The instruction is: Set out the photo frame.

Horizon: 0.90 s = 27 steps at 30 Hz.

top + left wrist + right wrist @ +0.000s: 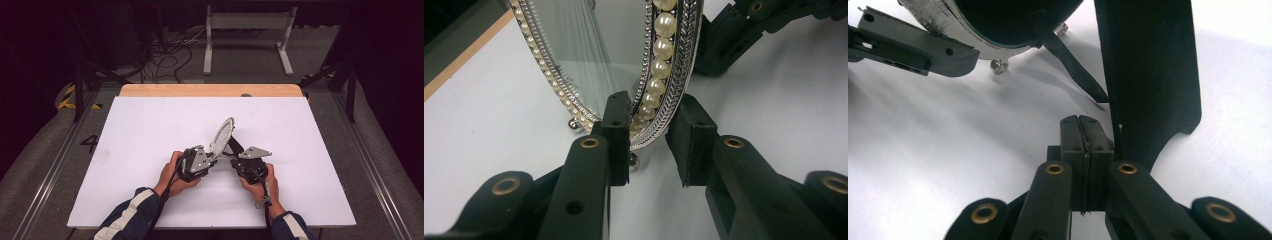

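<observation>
Here's the oval mirror [223,136], standing tilted on the white table [150,150] right between the two hands, its frame edged with pearls and a silver braid. The left gripper [210,159] is at its lower rim: in the left gripper view the mirror [589,55] rises straight up out of the gap between the jaws, the left pad lying against the glass side and the pearl band [659,60], the right pad sitting just outside the braided silver edge, so the jaws stand at a narrow gap with the frame's rim between them; whether the right pad is actually pressing, I can't quite tell. One little ball foot [634,162] of the frame shows just beyond the left pad, another [573,124] off to the left of it. Over to the right gripper [240,161], behind the mirror: its jaws are closed right up, pad against pad, with nothing between them. In the right gripper view the mirror's dark back stand [1148,75] hangs just to the right of those closed jaws, close by the right one, and the thin black strap [1073,65] runs from the mirror's underside [998,25] down towards the stand, ahead of the jaw tips. The left gripper's jaw [913,45] pokes in from the upper left there.
</observation>
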Each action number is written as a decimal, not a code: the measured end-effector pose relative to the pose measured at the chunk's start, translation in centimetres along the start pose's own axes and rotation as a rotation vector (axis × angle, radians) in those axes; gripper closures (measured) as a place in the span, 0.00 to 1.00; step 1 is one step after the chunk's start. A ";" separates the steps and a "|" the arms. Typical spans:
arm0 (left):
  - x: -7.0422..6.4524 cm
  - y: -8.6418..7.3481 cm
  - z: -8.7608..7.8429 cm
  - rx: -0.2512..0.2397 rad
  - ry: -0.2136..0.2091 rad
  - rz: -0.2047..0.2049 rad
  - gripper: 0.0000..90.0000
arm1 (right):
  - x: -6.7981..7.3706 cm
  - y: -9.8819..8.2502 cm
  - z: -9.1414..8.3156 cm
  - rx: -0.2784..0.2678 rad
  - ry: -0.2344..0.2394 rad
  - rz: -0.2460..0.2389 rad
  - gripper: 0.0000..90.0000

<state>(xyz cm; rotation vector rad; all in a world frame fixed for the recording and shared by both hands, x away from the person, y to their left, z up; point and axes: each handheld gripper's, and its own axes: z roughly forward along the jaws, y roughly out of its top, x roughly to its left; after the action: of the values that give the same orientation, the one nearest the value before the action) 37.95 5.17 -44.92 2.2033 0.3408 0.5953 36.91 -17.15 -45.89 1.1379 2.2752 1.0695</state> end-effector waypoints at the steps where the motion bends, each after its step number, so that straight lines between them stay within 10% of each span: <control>1: 0.0 0.0 0.0 0.000 -0.001 0.000 0.79 | -0.1 0.0 0.0 0.000 -0.001 0.001 1.00; 27: -0.3 0.2 0.3 -0.004 -0.031 0.004 0.82 | -1.9 -0.2 -0.2 -0.005 -0.028 0.046 1.00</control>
<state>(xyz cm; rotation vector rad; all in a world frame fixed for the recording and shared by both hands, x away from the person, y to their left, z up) 37.89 4.75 -45.04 2.2076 0.3185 0.5637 37.87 -18.83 -45.91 1.2006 2.2334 1.0688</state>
